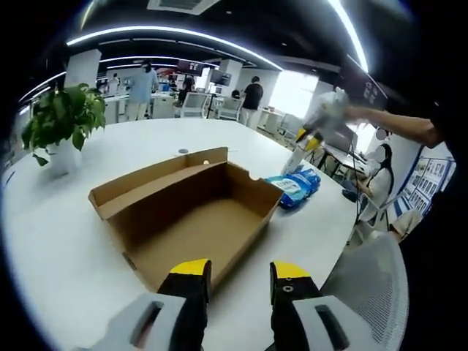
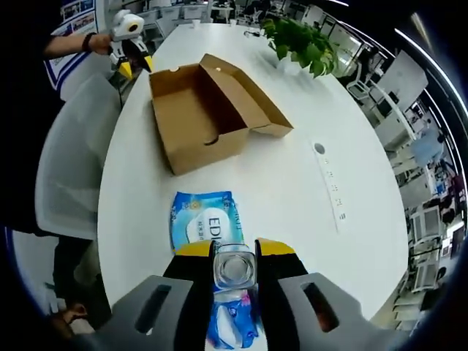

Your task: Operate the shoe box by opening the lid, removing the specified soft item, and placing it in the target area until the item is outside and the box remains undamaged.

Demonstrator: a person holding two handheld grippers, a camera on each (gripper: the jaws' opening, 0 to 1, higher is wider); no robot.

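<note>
An open brown cardboard shoe box (image 1: 191,232) sits on the white table (image 1: 51,241), its lid folded back and its inside bare. Just right of it lies a blue soft packet (image 1: 296,186). My left gripper (image 1: 240,281) hovers at the box's near end, open, with nothing between its yellow-tipped jaws. In the right gripper view the packet (image 2: 203,219) lies flat on the table just beyond my right gripper (image 2: 234,252), which is open above it. The box (image 2: 197,121) lies farther off. A person's arm holds the right gripper (image 1: 314,135) raised over the packet. The left gripper (image 2: 134,62) is by the box's far corner.
A potted plant (image 1: 62,121) stands at the table's far side (image 2: 300,40). A white power strip (image 2: 330,183) lies on the table right of the box. A white mesh chair (image 1: 373,285) is against the table edge (image 2: 73,146). People (image 1: 252,95) stand in the office behind.
</note>
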